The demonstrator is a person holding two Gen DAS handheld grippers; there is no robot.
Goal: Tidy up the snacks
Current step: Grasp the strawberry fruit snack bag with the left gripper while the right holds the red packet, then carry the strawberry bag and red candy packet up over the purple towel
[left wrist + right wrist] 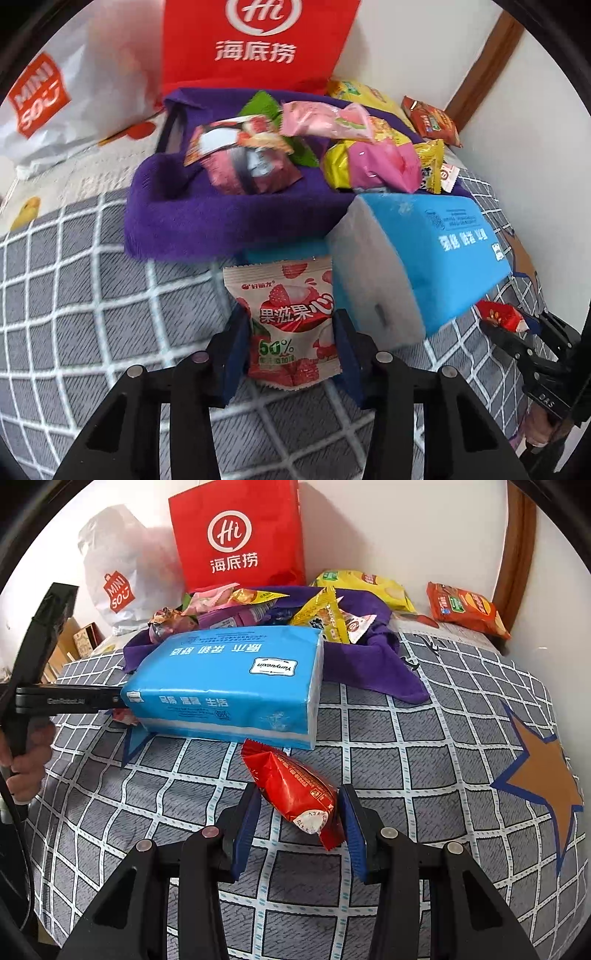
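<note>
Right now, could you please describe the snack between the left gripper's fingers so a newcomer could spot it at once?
Find the blue tissue pack lying on the checked cloth. Just left of its near end, below the purple cloth piled with snacks, the left gripper holds a flat pouch. Unlike its neighbours, it shows strawberries and a green "50%".

1. The tall red paper bag [240, 535] against the wall bears a white circle logo reading "Hi" above the white characters "海底捞".
2. The crumpled white plastic bag [122, 572] carries a red shopping-bag emblem reading "MINI SO".
3. The blue plastic-wrapped tissue pack [229, 683] has a white label reading "Yunyuexin"; its white Chinese lines stand upside down.
4. The pale strawberry-printed snack packet [288, 325] reads "果滋果心", with a green "50%" lower down.
5. The black gripper bar [66, 700] at the left edge carries faint lettering, too blurred to read surely.
</note>
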